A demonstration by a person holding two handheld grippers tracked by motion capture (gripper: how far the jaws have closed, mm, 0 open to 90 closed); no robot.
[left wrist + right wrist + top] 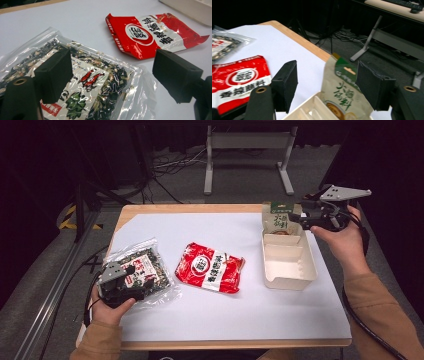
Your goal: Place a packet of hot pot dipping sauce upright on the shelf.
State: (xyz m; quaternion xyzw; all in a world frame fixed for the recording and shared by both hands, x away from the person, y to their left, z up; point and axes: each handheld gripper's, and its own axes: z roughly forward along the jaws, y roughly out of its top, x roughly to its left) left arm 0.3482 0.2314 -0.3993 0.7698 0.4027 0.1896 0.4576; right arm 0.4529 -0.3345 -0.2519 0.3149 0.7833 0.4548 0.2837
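The left gripper [131, 285] is sitting nearest the camera, low over the clear seaweed packet [145, 265], which is lying on the white sheet [240, 315] well to the left of the divided tray [287, 262]. In the left gripper view its two black jaws are standing wide apart above the crinkled plastic of the seaweed packet [82, 85] — one pad over the packet, the other past its edge, neither pressing on it.

The red sauce packet [210, 267] is lying flat on the sheet between the seaweed packet and the tray, touching neither.

The green-and-beige pouch [281, 220] is standing upright in the far compartment of the tray, leaning against its back wall. The right gripper [300, 217] is hovering just beside the tray's far right corner, pointing toward the pouch. In the right gripper view its jaws are gaping open with the top of the pouch [342, 92] between them — there is a clear gap on the left side, and the pads are not clamping it. The near compartments of the tray are holding nothing visible.
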